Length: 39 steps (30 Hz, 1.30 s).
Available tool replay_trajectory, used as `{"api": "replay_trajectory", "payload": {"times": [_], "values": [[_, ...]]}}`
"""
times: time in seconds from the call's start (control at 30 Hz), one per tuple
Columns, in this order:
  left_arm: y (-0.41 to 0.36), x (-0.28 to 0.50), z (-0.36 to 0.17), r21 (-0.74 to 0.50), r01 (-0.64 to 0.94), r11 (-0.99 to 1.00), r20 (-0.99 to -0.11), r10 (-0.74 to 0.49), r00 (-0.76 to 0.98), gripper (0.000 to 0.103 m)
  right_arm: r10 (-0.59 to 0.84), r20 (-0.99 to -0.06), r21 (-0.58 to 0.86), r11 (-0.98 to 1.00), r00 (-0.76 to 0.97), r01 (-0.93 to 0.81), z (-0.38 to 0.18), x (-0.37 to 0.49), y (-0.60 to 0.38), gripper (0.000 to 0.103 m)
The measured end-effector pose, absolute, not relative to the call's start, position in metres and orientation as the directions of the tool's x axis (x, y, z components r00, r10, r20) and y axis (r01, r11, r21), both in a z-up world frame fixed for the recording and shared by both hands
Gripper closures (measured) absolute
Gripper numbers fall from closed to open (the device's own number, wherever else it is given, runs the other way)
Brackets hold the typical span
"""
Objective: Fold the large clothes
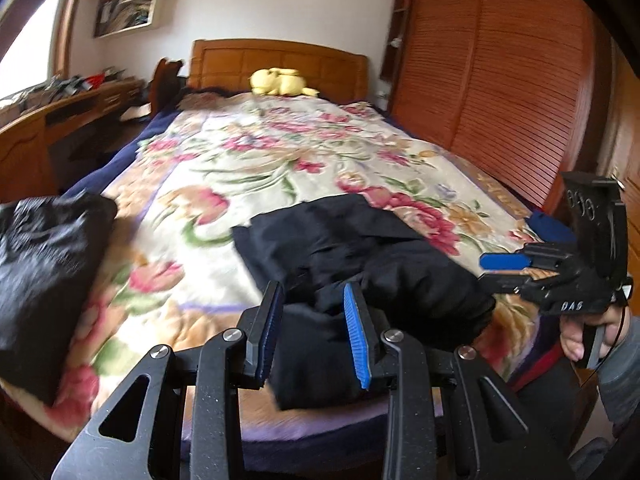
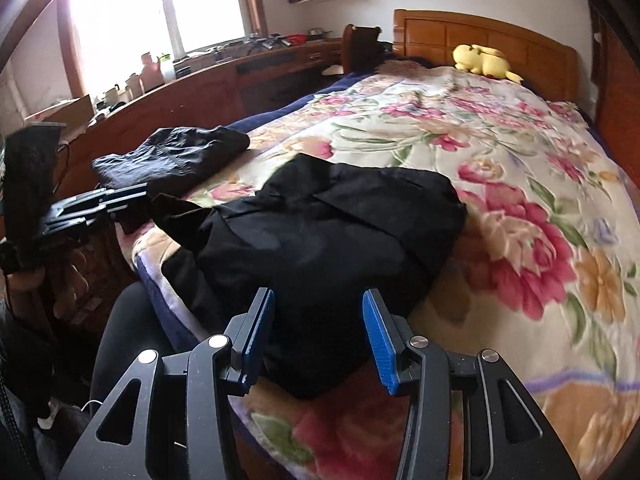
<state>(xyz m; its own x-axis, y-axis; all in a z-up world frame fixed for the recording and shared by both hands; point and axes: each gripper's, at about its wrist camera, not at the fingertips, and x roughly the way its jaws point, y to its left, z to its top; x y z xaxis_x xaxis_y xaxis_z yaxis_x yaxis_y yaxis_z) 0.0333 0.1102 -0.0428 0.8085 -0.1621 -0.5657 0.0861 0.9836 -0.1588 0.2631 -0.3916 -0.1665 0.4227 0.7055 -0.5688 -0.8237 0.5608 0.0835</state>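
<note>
Right wrist view: black garment [image 2: 328, 216] lies folded on the bed [image 2: 540, 208] just ahead of the right gripper [image 2: 318, 336], jaws parted, empty; left gripper [image 1: 314, 328] likewise holds nothing; another folded garment [image 2: 172, 156] lies beyond, so little seems left.

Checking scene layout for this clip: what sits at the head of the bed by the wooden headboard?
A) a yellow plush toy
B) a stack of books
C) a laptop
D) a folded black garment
A: a yellow plush toy rests against the headboard.

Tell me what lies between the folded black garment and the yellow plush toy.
Only bare floral blanket lies between the folded black garment and the yellow plush toy; both wrist views show it.
</note>
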Motion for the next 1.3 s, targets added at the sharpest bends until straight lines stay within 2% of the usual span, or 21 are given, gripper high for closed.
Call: {"api": "replay_trajectory", "payload": {"times": [0.2, 0.43, 0.57, 0.63, 0.7, 0.73, 0.77, 0.83, 1.03, 1.17, 1.3], "values": [[0.094, 0.04, -0.04, -0.17, 0.14, 0.975, -0.575, -0.213, 0.79, 0.071, 0.702, -0.562, 0.076, 0.57, 0.437, -0.818, -0.168, 0.237, -0.426, 0.055], [0.097, 0.023, -0.028, -0.182, 0.158, 0.971, -0.538, -0.233, 0.81, 0.071, 0.688, -0.569, 0.027, 0.562, 0.45, -0.827, -0.173, 0.217, -0.426, 0.055], [0.091, 0.037, -0.041, -0.164, 0.15, 0.975, -0.581, -0.218, 0.784, 0.071, 0.69, -0.572, 0.038, 0.564, 0.445, -0.825, -0.176, 0.217, -0.424, 0.055], [0.089, 0.047, -0.051, -0.17, 0.139, 0.976, -0.601, -0.215, 0.77, 0.071, 0.691, -0.565, 0.042, 0.569, 0.45, -0.821, -0.176, 0.216, -0.424, 0.051], [0.086, 0.055, -0.058, -0.182, 0.152, 0.971, -0.601, -0.232, 0.764, 0.071, 0.697, -0.555, 0.05, 0.572, 0.453, -0.819, -0.178, 0.216, -0.423, 0.038], [0.084, 0.057, -0.059, -0.17, 0.157, 0.973, -0.593, -0.228, 0.772, 0.074, 0.69, -0.564, 0.052, 0.578, 0.454, -0.815, -0.181, 0.218, -0.419, 0.037], [0.083, 0.056, -0.059, -0.16, 0.159, 0.974, -0.585, -0.223, 0.78, 0.091, 0.678, -0.575, 0.049, 0.586, 0.457, -0.809, -0.184, 0.22, -0.415, 0.033], [0.084, 0.055, -0.057, -0.12, 0.13, 0.984, -0.575, -0.176, 0.799, 0.097, 0.642, -0.585, 0.008, 0.615, 0.495, -0.788, -0.188, 0.22, -0.406, 0.029], [0.097, 0.045, -0.07, -0.088, 0.094, 0.992, -0.603, -0.129, 0.788, 0.1, 0.499, -0.662, -0.1, 0.681, 0.559, -0.726, -0.217, 0.23, -0.395, 0.026], [0.1, 0.036, -0.091, -0.095, 0.082, 0.992, -0.636, -0.124, 0.762, 0.1, 0.486, -0.707, -0.058, 0.684, 0.514, -0.727, -0.233, 0.239, -0.413, 0.027], [0.098, 0.031, -0.11, -0.075, 0.056, 0.996, -0.663, -0.091, 0.743, 0.1, 0.534, -0.688, -0.01, 0.67, 0.491, -0.742, -0.229, 0.233, -0.421, 0.032]]}}
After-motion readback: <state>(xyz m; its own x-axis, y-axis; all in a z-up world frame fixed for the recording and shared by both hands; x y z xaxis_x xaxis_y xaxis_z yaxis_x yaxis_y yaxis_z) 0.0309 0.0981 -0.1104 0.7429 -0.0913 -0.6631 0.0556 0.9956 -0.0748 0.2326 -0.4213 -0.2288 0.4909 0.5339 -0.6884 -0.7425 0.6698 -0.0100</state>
